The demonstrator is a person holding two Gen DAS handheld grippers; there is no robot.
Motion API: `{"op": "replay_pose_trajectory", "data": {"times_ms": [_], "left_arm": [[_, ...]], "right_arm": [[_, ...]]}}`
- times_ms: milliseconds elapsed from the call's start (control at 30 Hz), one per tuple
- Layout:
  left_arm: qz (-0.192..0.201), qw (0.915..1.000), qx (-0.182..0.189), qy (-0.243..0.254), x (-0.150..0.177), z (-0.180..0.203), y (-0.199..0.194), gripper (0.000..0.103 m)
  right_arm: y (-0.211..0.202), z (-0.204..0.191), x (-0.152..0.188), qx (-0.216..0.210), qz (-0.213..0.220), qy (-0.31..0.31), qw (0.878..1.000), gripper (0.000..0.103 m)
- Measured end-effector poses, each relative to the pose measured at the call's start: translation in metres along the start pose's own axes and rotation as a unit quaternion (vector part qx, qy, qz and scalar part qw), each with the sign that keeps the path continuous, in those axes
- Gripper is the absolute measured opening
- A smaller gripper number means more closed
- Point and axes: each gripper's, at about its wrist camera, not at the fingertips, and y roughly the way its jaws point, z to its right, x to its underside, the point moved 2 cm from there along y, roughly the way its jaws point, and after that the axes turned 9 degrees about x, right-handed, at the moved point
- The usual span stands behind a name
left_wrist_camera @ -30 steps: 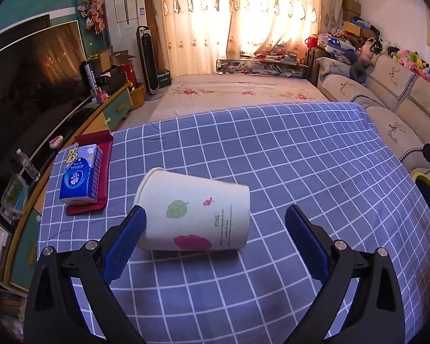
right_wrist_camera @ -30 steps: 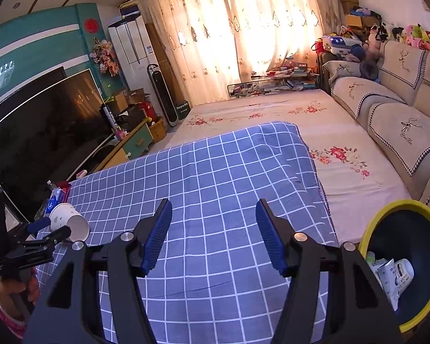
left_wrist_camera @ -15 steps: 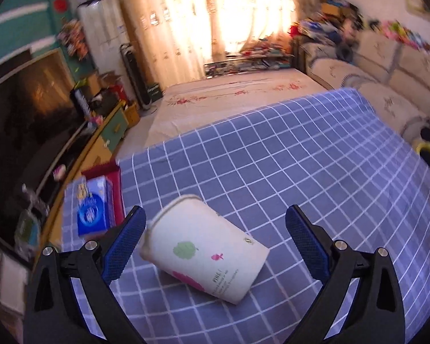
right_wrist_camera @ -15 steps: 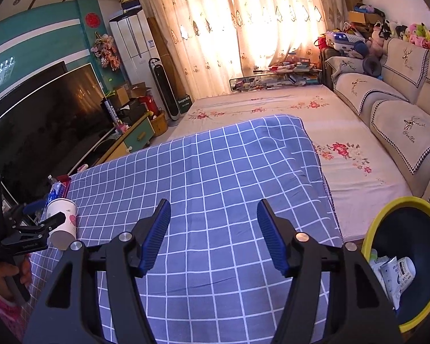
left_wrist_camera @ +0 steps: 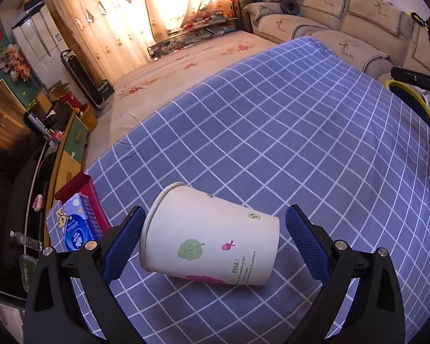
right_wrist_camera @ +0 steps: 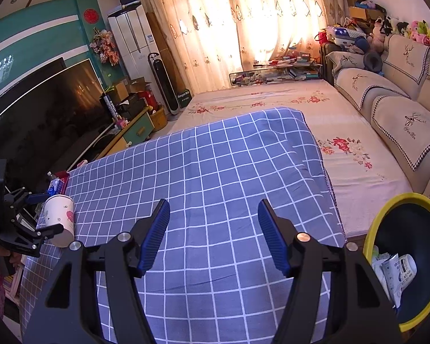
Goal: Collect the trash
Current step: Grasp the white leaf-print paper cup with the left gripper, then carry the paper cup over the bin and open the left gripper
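A white paper cup (left_wrist_camera: 209, 238) with a green leaf and pink prints lies on its side on the blue checked cloth (left_wrist_camera: 272, 129). It lies between the fingers of my left gripper (left_wrist_camera: 215, 210), which stands open. The cup's mouth is against the left pad, and a narrow gap separates its base from the right pad. The right wrist view shows the cup (right_wrist_camera: 61, 218) and the left gripper (right_wrist_camera: 51, 212) at the far left. My right gripper (right_wrist_camera: 213, 202) hangs open over bare cloth with nothing between its fingers. A yellow-rimmed dark bin (right_wrist_camera: 368, 238) holding crumpled wrappers stands at its lower right.
A blue tissue pack (left_wrist_camera: 74, 226) rests on a red tray (left_wrist_camera: 83, 189) just left of the cup. A TV and a low cabinet (right_wrist_camera: 134, 134) run along the left, a sofa (right_wrist_camera: 401, 114) along the right. The bin's rim (left_wrist_camera: 415, 97) shows past the cloth's right edge.
The left wrist view has rolled, so the room now tilts. The cup looms larger, has turned a little between the fingers, and the gap at its base has narrowed. The right gripper has not moved.
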Motion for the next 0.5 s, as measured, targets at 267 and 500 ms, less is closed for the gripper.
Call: {"op": "replay_pose_trajectory", "data": {"times_ms": [267,500], "left_arm": [[0.0,0.9998,0.009,-0.02,0.006,-0.006,0.005,0.093],[0.022,0.9996,-0.011,-0.016,0.005,0.028,-0.02,0.092]], "right_arm": [[0.003,-0.001,0.0,-0.001,-0.004,-0.002,1.0,0.061],[-0.002,-0.001,-0.001,-0.011,0.005,0.005,1.0,0.061]]}}
